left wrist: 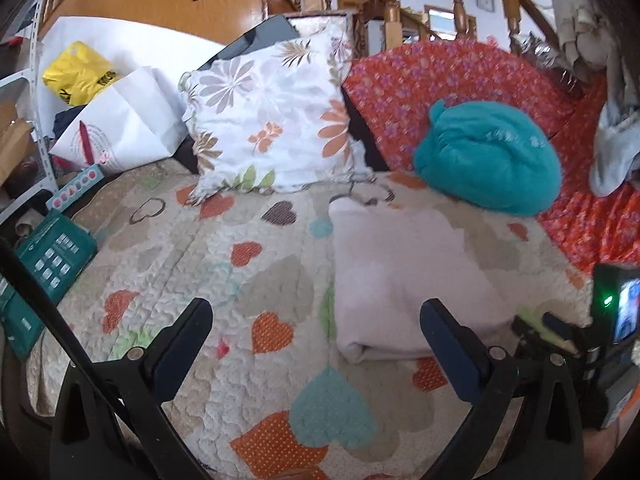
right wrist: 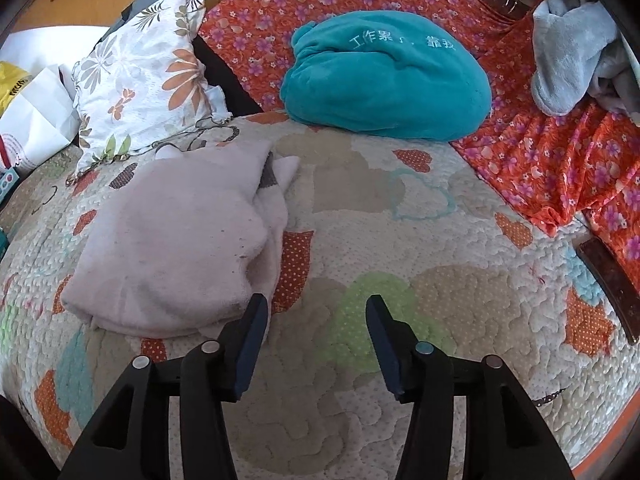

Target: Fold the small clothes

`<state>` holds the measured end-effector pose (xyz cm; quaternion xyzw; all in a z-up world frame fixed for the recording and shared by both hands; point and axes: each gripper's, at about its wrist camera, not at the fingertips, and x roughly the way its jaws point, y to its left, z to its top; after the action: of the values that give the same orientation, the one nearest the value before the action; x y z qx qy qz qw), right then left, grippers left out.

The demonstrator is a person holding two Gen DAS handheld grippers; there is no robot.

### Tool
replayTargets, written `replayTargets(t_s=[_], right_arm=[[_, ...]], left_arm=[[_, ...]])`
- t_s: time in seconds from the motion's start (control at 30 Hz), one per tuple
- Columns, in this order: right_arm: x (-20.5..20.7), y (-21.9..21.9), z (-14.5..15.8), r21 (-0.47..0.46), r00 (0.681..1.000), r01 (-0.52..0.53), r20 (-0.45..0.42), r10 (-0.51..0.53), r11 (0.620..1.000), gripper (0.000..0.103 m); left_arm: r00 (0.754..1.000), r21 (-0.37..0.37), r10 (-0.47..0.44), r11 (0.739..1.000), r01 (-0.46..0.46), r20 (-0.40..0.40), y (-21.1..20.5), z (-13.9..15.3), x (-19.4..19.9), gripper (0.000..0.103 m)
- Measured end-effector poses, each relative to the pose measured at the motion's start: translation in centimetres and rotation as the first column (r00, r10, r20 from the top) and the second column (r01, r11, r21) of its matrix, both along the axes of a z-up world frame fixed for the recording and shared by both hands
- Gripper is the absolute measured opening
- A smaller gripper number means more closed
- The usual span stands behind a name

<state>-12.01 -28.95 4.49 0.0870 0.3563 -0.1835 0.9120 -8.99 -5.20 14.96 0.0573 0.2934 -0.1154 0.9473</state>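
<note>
On the heart-patterned quilt, just in front of the floral cushion, lies the pale pink garment, folded into a rough rectangle. Left tongs and right tongs both stand spread and empty, apparently released after a fold. Beyond it, the teal plush cushion carries embroidered Chinese characters.
</note>
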Motion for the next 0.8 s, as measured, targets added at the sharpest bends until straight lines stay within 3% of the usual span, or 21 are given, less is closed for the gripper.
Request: replayTargets(t_s=[0.17, 0.4, 0.8], right_arm=[[0.4, -0.5, -0.6, 0.022, 1.0, 0.014, -0.021, -0.013, 1.0, 0.058], [0.7, -0.2, -0.7, 0.002, 1.0, 0.012, -0.025, -0.012, 1.0, 0.058], [0.9, 0.4, -0.6, -0.067, 0.999, 0.023, -0.031, -0.025, 0.998, 0.063]], left_arm=[[0.997, 0.076, 0.027, 0.997, -0.021, -0.07, -0.3, -2.8, 0.4, 0.103], [0.991, 0.128, 0.053, 0.991, -0.037, -0.125, -0.1, -4.9, 0.8, 0.103], [0.978, 0.129, 0.03, 0.992, -0.003, -0.207, -0.7, -6.8, 1.2, 0.103]])
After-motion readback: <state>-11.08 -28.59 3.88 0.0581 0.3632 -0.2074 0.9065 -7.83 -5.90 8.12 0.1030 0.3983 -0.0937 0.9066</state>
